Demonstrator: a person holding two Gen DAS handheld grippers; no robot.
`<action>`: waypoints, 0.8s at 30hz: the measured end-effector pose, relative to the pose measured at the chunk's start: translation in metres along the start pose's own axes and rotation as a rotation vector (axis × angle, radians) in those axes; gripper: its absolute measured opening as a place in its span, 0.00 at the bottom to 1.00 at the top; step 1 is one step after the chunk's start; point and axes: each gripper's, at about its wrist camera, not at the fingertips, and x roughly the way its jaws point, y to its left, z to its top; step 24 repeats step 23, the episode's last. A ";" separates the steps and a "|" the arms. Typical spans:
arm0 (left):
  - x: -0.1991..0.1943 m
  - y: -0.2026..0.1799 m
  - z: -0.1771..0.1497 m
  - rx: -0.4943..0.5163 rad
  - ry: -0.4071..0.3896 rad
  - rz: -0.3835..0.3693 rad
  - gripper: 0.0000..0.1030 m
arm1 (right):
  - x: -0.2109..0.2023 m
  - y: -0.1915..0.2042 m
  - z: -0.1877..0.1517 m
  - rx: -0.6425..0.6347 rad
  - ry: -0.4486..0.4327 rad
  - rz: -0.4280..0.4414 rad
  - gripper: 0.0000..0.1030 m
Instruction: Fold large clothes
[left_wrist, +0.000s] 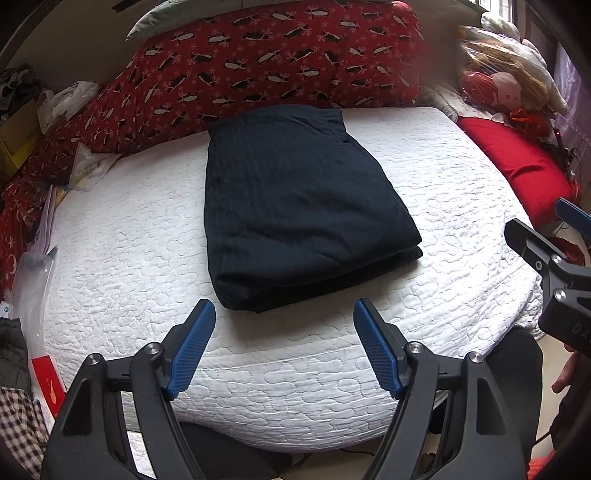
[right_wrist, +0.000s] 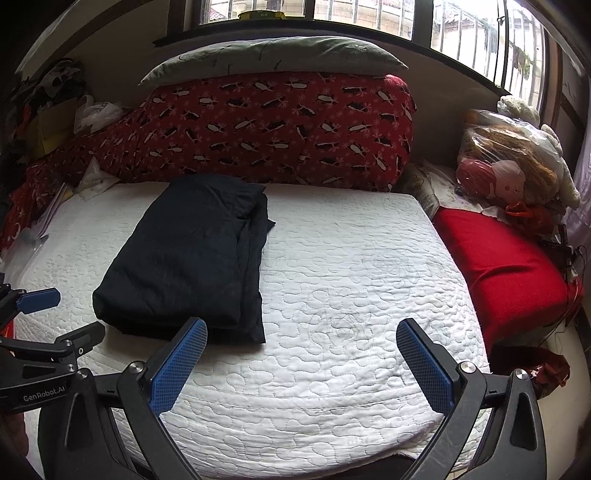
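A dark navy garment (left_wrist: 295, 199) lies folded into a thick rectangle on the white quilted mattress (left_wrist: 443, 206). In the right wrist view the garment (right_wrist: 184, 258) sits left of centre on the mattress (right_wrist: 351, 295). My left gripper (left_wrist: 284, 314) is open and empty, held just short of the garment's near edge. My right gripper (right_wrist: 301, 332) is open and empty, to the right of the garment's near corner. The right gripper also shows at the right edge of the left wrist view (left_wrist: 554, 236), and the left gripper at the left edge of the right wrist view (right_wrist: 48, 314).
A red patterned duvet (right_wrist: 277, 129) is piled behind the mattress with a grey-green pillow (right_wrist: 273, 55) on top. A red blanket (right_wrist: 506, 269) and bagged soft toys (right_wrist: 509, 166) lie to the right. Papers and bags (left_wrist: 85, 166) clutter the left side.
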 end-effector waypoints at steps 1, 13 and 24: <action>-0.001 -0.001 -0.001 0.000 -0.001 -0.003 0.75 | 0.000 0.000 0.000 0.000 0.000 0.000 1.00; -0.004 -0.003 -0.008 -0.054 0.012 -0.070 0.75 | 0.000 -0.001 -0.003 0.009 0.003 0.012 1.00; 0.001 -0.008 -0.005 -0.053 0.053 -0.060 0.75 | 0.003 -0.005 -0.004 0.018 0.008 0.016 1.00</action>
